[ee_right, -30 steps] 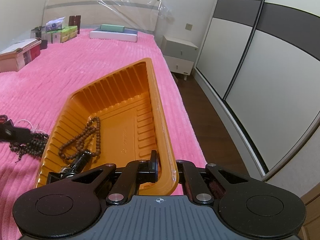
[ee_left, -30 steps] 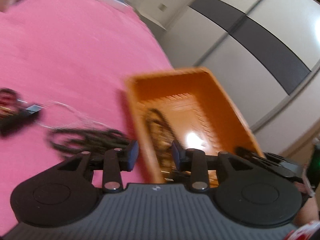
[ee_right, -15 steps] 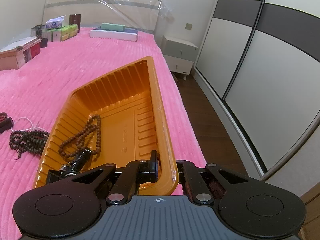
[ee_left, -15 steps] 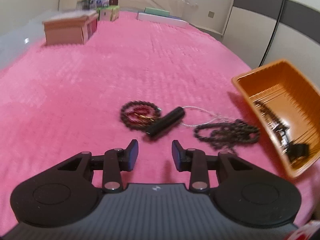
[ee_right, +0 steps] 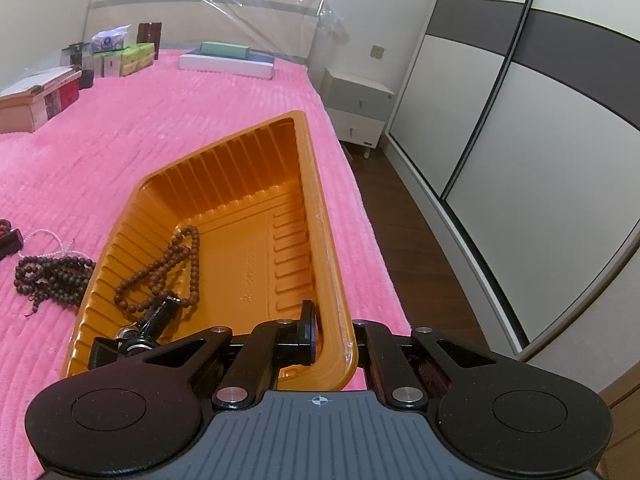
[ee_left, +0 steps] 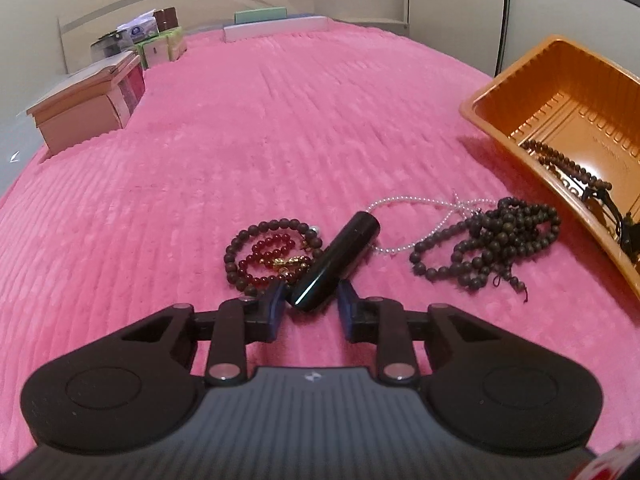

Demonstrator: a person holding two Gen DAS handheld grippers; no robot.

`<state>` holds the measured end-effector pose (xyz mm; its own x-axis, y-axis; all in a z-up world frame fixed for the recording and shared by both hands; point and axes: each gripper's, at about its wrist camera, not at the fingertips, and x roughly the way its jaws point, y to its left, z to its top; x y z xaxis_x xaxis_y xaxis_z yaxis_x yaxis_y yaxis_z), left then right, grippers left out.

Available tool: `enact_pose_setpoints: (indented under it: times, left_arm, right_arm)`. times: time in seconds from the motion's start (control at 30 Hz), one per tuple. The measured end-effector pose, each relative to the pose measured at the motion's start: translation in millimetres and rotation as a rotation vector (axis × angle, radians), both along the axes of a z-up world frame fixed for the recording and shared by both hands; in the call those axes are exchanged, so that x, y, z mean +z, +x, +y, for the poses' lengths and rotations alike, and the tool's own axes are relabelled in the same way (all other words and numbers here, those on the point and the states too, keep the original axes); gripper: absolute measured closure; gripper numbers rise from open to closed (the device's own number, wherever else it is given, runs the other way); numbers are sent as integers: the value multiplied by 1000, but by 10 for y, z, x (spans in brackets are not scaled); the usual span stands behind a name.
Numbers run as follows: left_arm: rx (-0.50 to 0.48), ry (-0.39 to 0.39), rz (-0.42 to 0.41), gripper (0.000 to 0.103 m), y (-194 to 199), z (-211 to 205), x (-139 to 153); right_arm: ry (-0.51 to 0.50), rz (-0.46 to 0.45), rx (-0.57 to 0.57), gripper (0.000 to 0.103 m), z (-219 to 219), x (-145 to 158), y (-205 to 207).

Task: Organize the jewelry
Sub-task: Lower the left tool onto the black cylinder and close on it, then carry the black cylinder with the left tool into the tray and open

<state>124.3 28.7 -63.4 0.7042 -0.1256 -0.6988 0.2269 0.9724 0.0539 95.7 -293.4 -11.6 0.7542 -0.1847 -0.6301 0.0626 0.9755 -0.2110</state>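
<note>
On the pink bedspread lies a black cylinder [ee_left: 340,256], its near end between the fingers of my left gripper [ee_left: 312,308]. The jaws are closing, and a sliver of gap still shows at each pad. Left of the cylinder, a dark bead bracelet [ee_left: 236,252] rings a red one [ee_left: 272,240]. To its right lie a clear bead strand [ee_left: 416,200] and a heap of dark beads [ee_left: 492,244]. My right gripper [ee_right: 334,340] is shut on the near rim of the orange tray [ee_right: 320,216], which holds a brown bead string [ee_right: 176,264] and a black piece [ee_right: 148,324].
A wooden box [ee_left: 88,108] and small cartons [ee_left: 160,44] sit at the far left of the bed, and flat boxes [ee_right: 228,60] by the headboard. The tray lies near the bed's right edge, beyond which are dark floor, a nightstand [ee_right: 356,108] and sliding wardrobe doors [ee_right: 520,120].
My left gripper swung away from the tray to the jewelry on the bedspread, dropped towards the black cylinder and narrowed its jaws around its end. The right gripper and tray stayed put.
</note>
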Motion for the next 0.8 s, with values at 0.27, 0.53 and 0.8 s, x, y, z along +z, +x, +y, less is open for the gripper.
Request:
enact_pose_setpoints:
  times: [0.27,0.53,0.8]
  left_arm:
    - [-43,-114,80,85,-265,-34,180]
    - [-101,-27,34,83,-164,-223,75]
    - [-114,19,46,86,-73,-322,-4]
  right_arm:
    - [1,-1,1,98,-7,-5,6]
    - [8,-2,-1,98,-22,-8,0]
    - [9,-2,-1,98,-29,-13,-5]
